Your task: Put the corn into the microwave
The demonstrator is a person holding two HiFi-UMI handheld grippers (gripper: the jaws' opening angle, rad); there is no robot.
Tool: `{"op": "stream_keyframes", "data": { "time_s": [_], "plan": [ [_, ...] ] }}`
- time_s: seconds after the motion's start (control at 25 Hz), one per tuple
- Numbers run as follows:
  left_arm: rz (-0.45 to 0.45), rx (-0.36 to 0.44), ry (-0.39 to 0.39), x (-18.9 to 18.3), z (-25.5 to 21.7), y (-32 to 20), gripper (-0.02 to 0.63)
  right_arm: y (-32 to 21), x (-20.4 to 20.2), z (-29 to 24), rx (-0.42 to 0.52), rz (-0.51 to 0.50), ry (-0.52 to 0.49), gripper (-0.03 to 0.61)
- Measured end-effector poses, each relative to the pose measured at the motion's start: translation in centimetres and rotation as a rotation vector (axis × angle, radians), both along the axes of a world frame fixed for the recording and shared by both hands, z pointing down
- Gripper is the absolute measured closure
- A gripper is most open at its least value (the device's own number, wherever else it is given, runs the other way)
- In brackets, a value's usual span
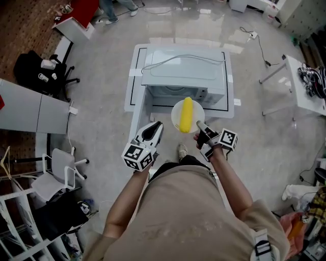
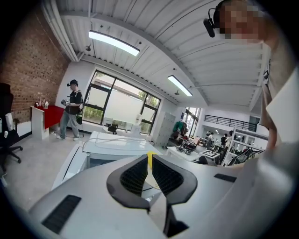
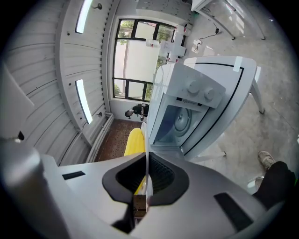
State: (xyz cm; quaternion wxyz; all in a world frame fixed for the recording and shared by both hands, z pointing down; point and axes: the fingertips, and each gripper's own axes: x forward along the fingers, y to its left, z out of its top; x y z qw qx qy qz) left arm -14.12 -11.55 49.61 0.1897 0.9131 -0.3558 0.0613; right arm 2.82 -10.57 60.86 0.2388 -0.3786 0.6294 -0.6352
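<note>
Right gripper (image 1: 199,125) clamps the plate (image 1: 176,110) rim just short of the microwave (image 1: 183,76) front; corn (image 1: 187,114) lies lengthwise, pointing ahead; left gripper (image 1: 156,127) closed on nothing.

Quick headcount from my end of the feed: one corn cob (image 1: 186,114), one white plate (image 1: 174,118), one microwave (image 1: 183,76) with two knobs (image 3: 191,87), and one white table (image 1: 136,76) under it. Two grippers total, the left gripper (image 1: 155,127) and the right gripper (image 1: 199,125). Two office chairs off to the side, a black chair (image 1: 35,71) and a white chair (image 1: 58,168). One red table (image 1: 84,10). I count two long ceiling lights (image 2: 113,43).
</note>
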Motion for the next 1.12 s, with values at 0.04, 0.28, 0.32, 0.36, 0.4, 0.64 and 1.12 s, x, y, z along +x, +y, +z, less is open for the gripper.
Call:
{"op": "stream_keyframes", "data": {
  "time_s": [0.04, 0.28, 0.32, 0.36, 0.4, 0.64, 1.12],
  "plan": [
    [-0.014, 0.002, 0.0, 0.0, -0.1, -0.3, 0.581, -0.3, 0.1, 0.1, 0.005, -0.012, 0.001, 0.561],
    [-0.094, 0.002, 0.01, 0.6, 1.2, -3.0, 0.581, -2.6, -0.2, 2.2, 0.009, -0.071, -0.005, 0.561],
    [-0.097, 0.001, 0.005, 0.7, 1.4, -3.2, 0.581, -2.8, -0.3, 2.6, 0.008, -0.079, -0.002, 0.561],
    [-0.098, -0.001, 0.0, 0.9, 1.6, -3.4, 0.581, -2.9, -0.4, 2.9, 0.01, -0.087, 0.005, 0.561],
    [-0.098, -0.001, -0.004, 1.0, 1.6, -3.6, 0.581, -3.0, -0.5, 3.1, 0.009, -0.091, 0.008, 0.561],
    [-0.095, -0.025, -0.035, 1.1, 3.4, -5.4, 0.581, -4.3, -1.0, 5.1, -0.017, -0.077, 0.011, 0.561],
    [-0.162, -0.105, -0.008, -0.8, 8.3, -8.9, 0.581, -7.7, -2.4, 11.1, -0.04, -0.045, 0.022, 0.561]
  ]
}}
